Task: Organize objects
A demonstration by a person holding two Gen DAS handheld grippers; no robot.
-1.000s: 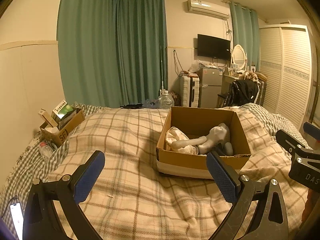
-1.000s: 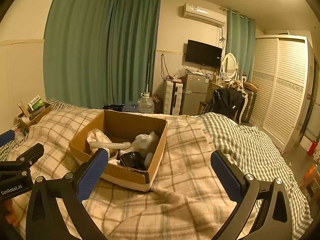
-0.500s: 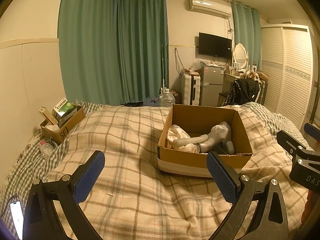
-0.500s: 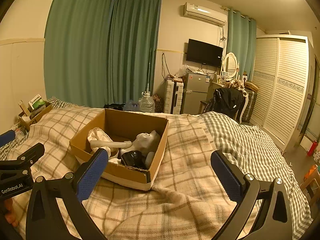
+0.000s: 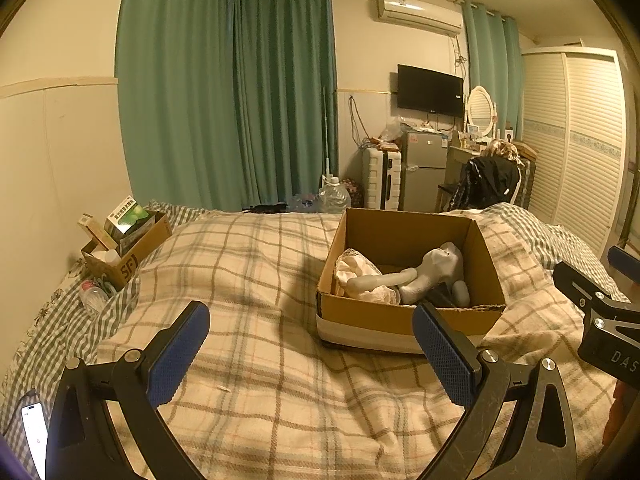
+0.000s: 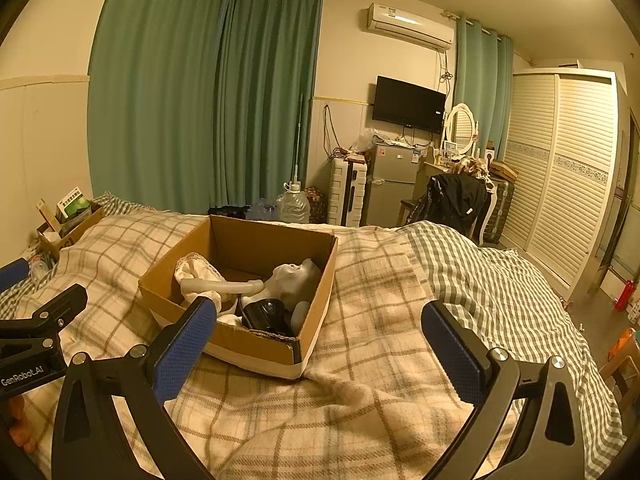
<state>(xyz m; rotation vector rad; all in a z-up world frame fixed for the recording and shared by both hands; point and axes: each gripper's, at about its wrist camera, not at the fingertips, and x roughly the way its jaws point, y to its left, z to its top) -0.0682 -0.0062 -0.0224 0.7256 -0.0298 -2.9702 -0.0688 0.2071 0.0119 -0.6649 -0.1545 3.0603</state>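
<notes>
While both claws hang spread wide and empty above the plaid blanket (image 5: 280, 360), nothing is being gripped: left claw (image 5: 308, 340) and right claw (image 6: 320, 340) each show blue pads well apart with only bedding between them.

The open cardboard box (image 5: 404, 320) sits on the bed (image 6: 500, 280), and the task's things are seen inside it: a cream cloth bundle (image 5: 356, 276) at the left wall, a pale tube-like piece (image 5: 380, 279) laid across it, a grey-white moulded item (image 5: 436, 268) leaning toward the right, a small rounded grey piece (image 5: 461, 292), and a black object (image 6: 266, 314) at the near wall (clearest from the right wrist). No loose item is seen on the blanket near the box.

Stage is not settled by this. The scene fits things already gathered into the box; it equally fits a box waiting to be emptied or sorted. No move is prescribed for either.

If anything in the box is handled, these points apply:
- The box should be entered from above, pads clear of the cardboard walls.
- The tube is best pinched mid-length across its narrow axis; it rests on cloth, so snagging fabric is a risk.
- The soft blanket gives no firm backing, so the box may tilt or slide if pushed; it can be steadied with the other claw.
- Cloth is likely to slump; a deep bite is advised.

A second small box (image 5: 128, 248) with packets sits at the bed's far left edge, a phone (image 5: 34, 436) near left.
</notes>
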